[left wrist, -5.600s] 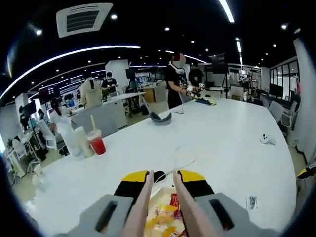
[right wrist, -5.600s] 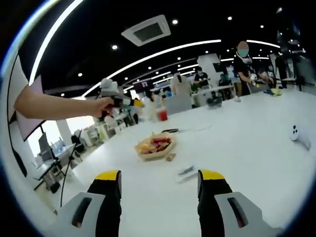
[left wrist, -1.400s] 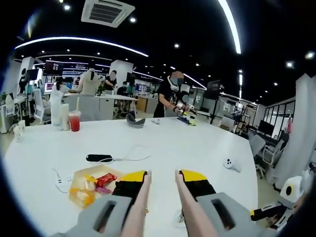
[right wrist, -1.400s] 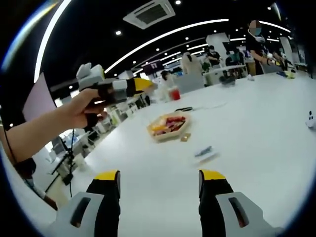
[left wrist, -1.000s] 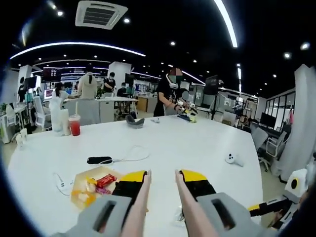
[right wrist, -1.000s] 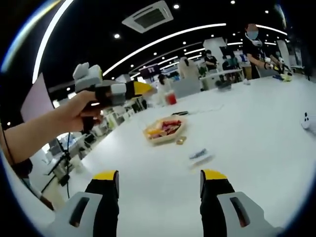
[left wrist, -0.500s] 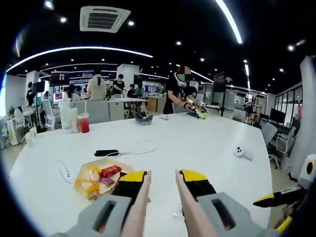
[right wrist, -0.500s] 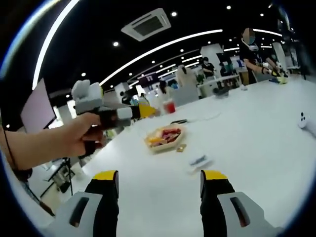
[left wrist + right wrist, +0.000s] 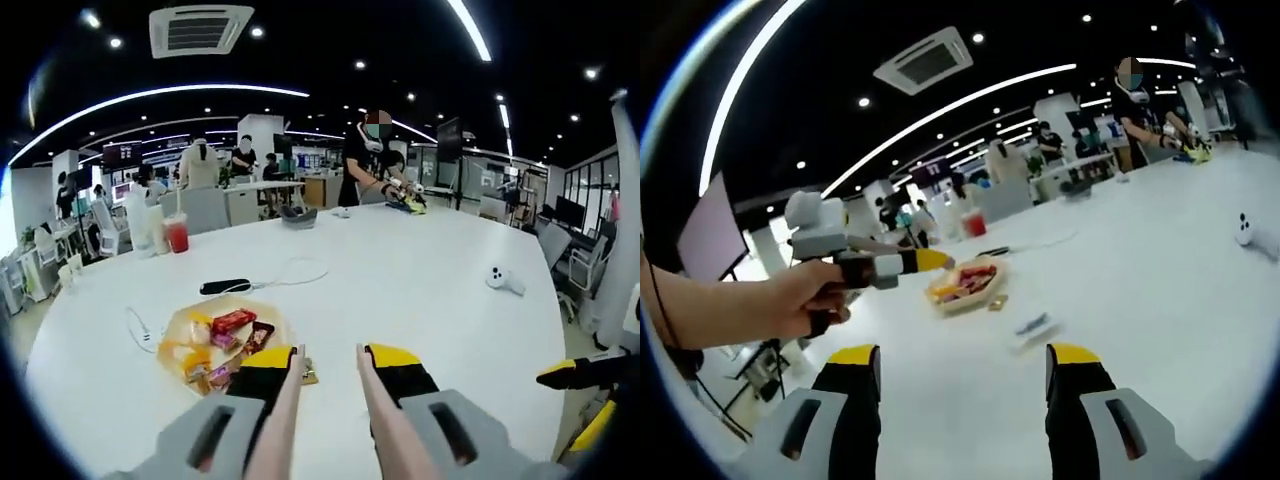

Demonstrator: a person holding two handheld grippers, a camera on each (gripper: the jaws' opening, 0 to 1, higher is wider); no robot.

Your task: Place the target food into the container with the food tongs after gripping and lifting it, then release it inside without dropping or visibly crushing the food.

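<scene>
Left gripper nearly closed on tongs; right gripper spread wide.

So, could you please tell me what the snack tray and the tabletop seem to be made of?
The snack tray looks like thin tan paperboard or moulded pulp, matte, with a shallow raised rim; I cannot be sure. The tabletop looks like smooth white laminate, faintly glossy.

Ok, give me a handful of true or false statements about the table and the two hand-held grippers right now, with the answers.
1. The tray of snacks sits on the white table. True.
2. The right hand-held gripper is clamped on a snack. False: its jaws stand wide apart with nothing between them.
3. A red drink cup stands near the table's far edge. True.
4. The left hand-held gripper holds food tongs, its jaws close together. True.
5. The tray is stacked on the black device. False: they lie apart on the table.
</scene>
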